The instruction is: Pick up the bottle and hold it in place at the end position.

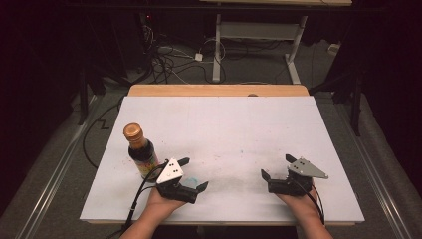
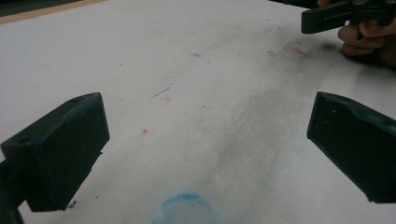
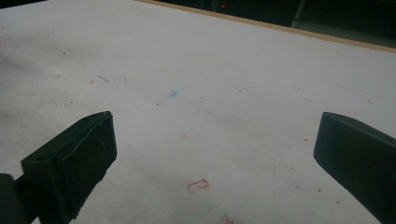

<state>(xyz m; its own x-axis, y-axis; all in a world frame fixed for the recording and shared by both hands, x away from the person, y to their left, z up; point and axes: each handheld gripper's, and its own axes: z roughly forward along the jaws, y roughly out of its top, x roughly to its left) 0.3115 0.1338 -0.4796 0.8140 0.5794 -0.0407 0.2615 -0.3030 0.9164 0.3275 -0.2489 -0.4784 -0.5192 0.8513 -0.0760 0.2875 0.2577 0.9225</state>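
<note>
White tabletop (image 1: 239,124): I count one dark gold-capped sauce bottle (image 1: 141,152), upright beside my left gripper (image 1: 193,174); both grippers' fingers released, right gripper (image 1: 276,167) included.

We see a white, stained table (image 1: 224,129) carrying one dark sauce bottle (image 1: 141,152), standing upright near its left edge.

A lab or test studio is suggested: a white-covered table (image 1: 224,124) is set up beyond the left gripper (image 1: 193,174), black curtains are hung around it, loose cables (image 1: 169,59) are strewn across the grey floor behind, beside a desk frame (image 1: 259,35).
</note>
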